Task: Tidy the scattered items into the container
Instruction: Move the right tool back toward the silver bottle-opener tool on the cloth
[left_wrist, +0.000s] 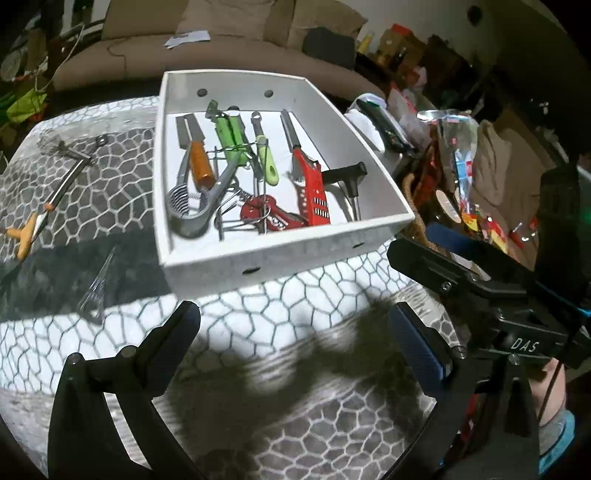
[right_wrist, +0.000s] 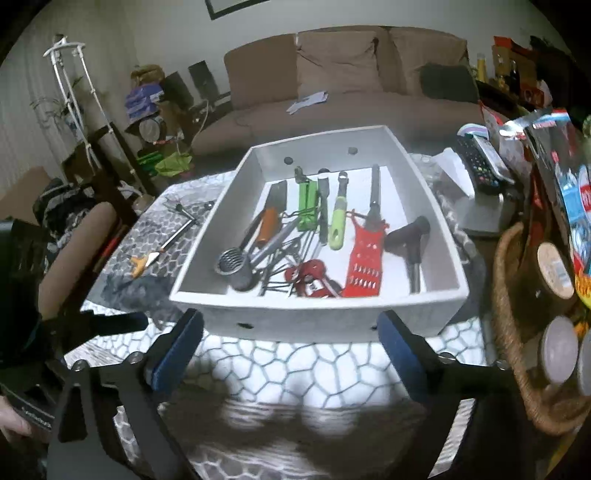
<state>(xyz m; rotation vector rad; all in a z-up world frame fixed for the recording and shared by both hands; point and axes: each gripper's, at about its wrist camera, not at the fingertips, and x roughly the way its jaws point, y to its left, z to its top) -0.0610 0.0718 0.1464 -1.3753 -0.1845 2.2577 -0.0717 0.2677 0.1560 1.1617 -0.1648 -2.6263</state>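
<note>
Both the left gripper (left_wrist: 295, 325) and right gripper (right_wrist: 291, 332) gape wide and empty above the honeycomb-patterned tablecloth (left_wrist: 122, 206); the white rectangular box (right_wrist: 452, 236) holds mixed utensils, a wooden-handled tool (left_wrist: 55, 199) lying outside

Both grippers pointed forward and downward, jaws spread wide with nothing between them. The left gripper (left_wrist: 295, 321) showed a black finger on one side and a blue-padded finger on the other. The right gripper (right_wrist: 291, 332) showed blue pads on both fingers (right_wrist: 177, 347). In the left wrist view, the right gripper stood just beside it, a hand (left_wrist: 552, 406) beneath.
</note>
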